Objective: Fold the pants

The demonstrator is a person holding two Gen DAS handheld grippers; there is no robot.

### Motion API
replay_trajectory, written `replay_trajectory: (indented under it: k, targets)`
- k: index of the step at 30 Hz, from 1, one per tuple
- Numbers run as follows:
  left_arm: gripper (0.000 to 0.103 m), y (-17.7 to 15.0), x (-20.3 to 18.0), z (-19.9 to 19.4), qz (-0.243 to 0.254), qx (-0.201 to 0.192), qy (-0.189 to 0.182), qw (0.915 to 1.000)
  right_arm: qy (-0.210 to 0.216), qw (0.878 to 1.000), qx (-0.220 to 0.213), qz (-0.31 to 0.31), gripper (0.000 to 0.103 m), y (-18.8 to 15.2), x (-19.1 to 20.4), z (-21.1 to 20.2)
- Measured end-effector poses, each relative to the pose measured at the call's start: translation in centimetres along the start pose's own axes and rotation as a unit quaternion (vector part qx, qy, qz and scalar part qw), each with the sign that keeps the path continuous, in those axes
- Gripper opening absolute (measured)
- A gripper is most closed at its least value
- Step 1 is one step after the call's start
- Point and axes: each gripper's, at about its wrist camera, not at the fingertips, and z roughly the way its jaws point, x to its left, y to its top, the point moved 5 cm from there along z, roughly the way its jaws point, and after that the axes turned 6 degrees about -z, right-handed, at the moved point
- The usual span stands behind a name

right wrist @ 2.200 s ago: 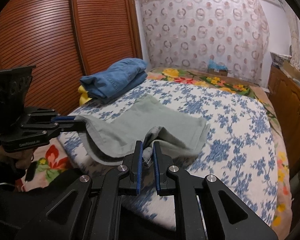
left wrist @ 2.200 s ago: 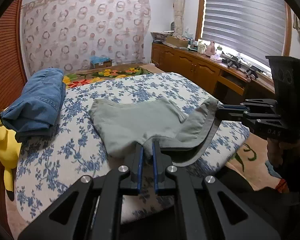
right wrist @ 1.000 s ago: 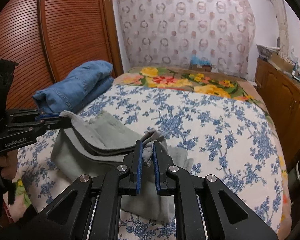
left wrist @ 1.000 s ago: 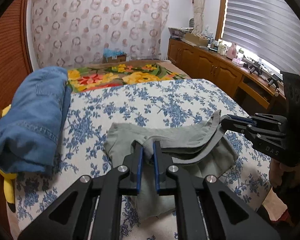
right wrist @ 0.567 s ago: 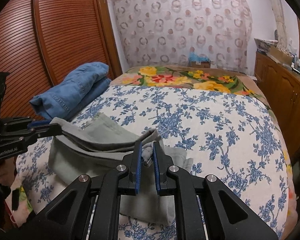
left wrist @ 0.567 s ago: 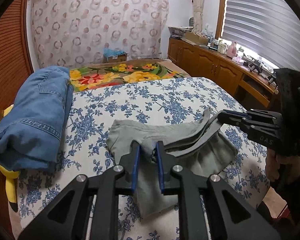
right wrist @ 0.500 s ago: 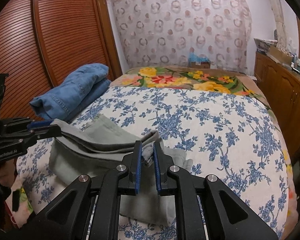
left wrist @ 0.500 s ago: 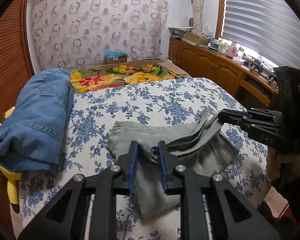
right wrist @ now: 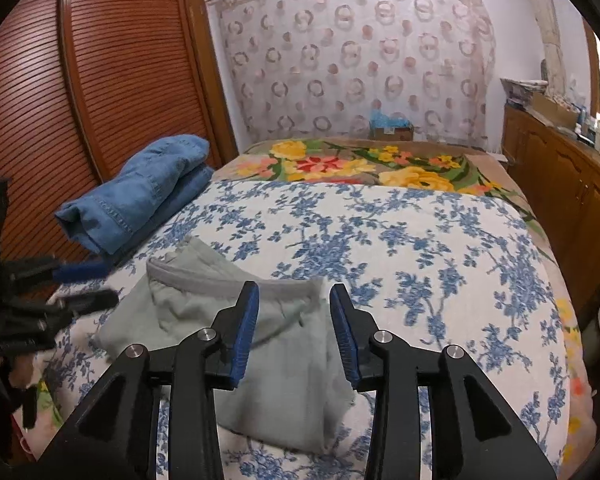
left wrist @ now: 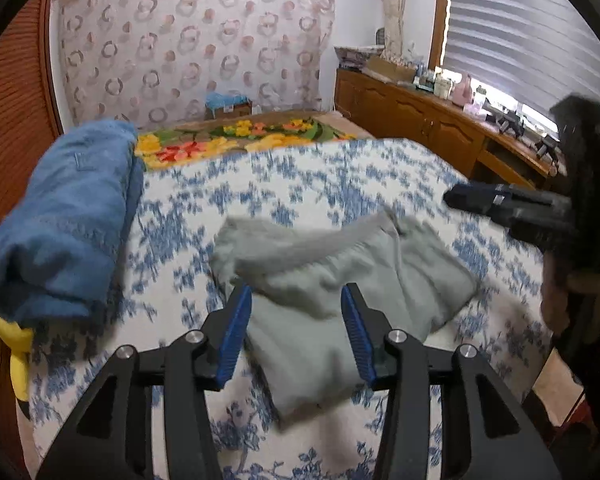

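The grey-green pants [right wrist: 276, 344] lie folded into a compact bundle on the blue-flowered bedspread [right wrist: 440, 280], near its front edge. In the right wrist view the bundle's long axis runs from the near edge toward the far left, with the waistband [right wrist: 204, 280] on top at the far end. The left gripper [left wrist: 296, 320] and the right gripper [right wrist: 294, 320] are both opening, their blue pads clear of the cloth below them. Only the left wrist view shows the window blind [left wrist: 532, 40] and a yellow plush toy [left wrist: 16, 344] under the folded jeans [left wrist: 64, 216]; only the right wrist view shows the louvred wardrobe door [right wrist: 100, 80] in full.
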Motion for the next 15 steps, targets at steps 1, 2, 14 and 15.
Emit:
replay_trajectory:
  k: [1,2,14,15]
  targets:
    - [0.046,-0.5,0.1,0.3,-0.002,0.006,0.000,1.0000,-0.002,1.000,0.001,0.001,0.037,-0.2,-0.2,-0.2]
    - [0.046,-0.9,0.2,0.5,-0.004,0.009,0.000,0.9999,-0.001,1.000,0.003,0.002,0.037,-0.5,-0.4,-0.4]
    - [0.046,-4.6,1.2,1.5,-0.032,0.043,0.000,0.9986,0.029,0.998,0.060,-0.011,0.036,-6.4,0.2,-1.7]
    - [0.046,-4.7,1.3,1.7,-0.033,0.044,0.000,0.9985,0.031,0.997,0.063,-0.012,0.036,-6.6,0.3,-1.6]
